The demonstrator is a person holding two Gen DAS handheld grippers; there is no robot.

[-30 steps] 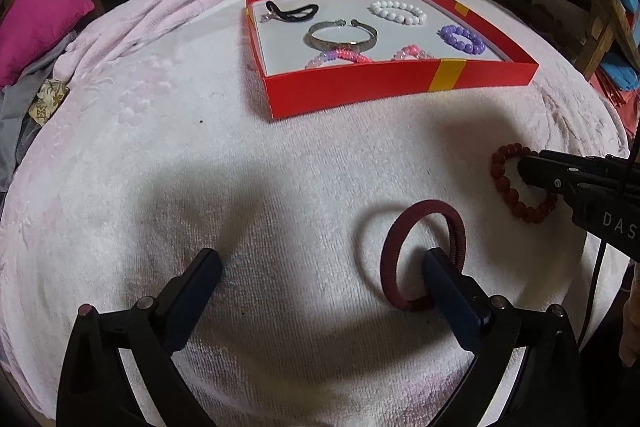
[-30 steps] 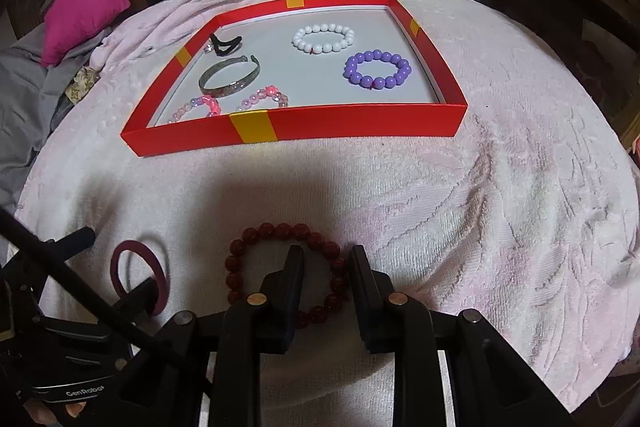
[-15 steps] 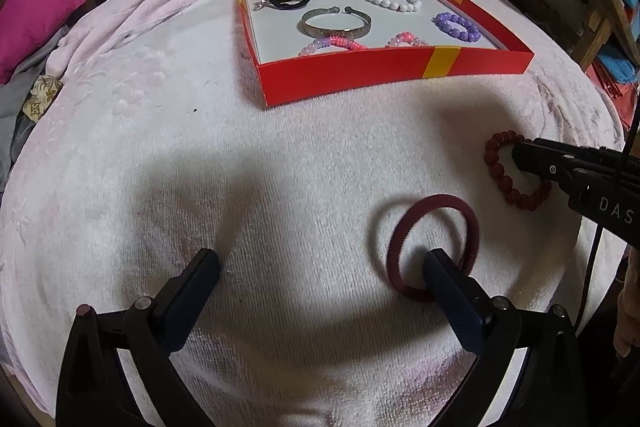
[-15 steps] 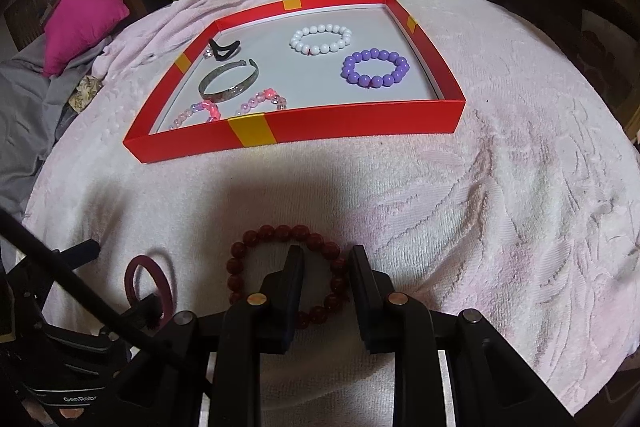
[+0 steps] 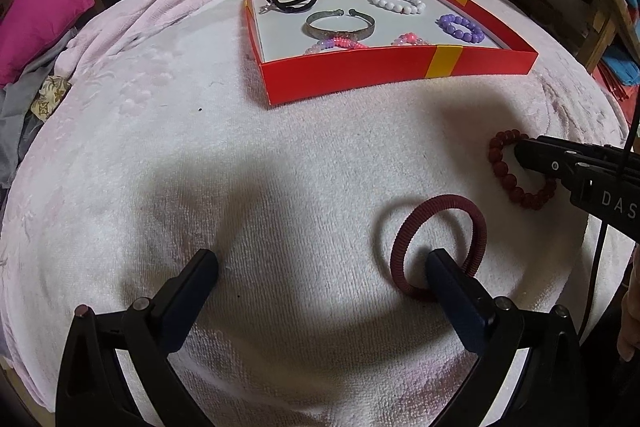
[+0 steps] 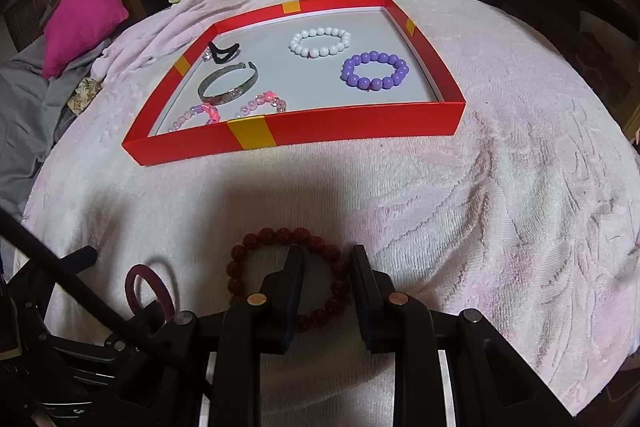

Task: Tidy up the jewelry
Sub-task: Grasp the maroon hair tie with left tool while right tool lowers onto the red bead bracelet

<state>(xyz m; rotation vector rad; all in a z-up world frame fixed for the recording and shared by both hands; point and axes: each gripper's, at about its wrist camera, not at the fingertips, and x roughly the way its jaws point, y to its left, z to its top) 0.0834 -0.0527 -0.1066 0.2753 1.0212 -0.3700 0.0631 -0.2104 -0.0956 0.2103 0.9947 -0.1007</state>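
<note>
Maroon ring (image 5: pixel 440 247) tilted up on right finger of wide-apart left hand-held gripper (image 5: pixel 320 267); right one's (image 6: pixel 326 259) fingers straddle bead bracelet (image 6: pixel 286 275).

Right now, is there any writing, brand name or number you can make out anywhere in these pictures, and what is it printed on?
"DAS": white letters on the black body of the right gripper, cut off by the picture's edge in the left wrist view.
A small white print on the left gripper's body, low in the right wrist view, is too cut off and small to read.
The red box carries plain yellow bands only, no writing.

Sharp fisheye views, soft foreground shadows
</note>
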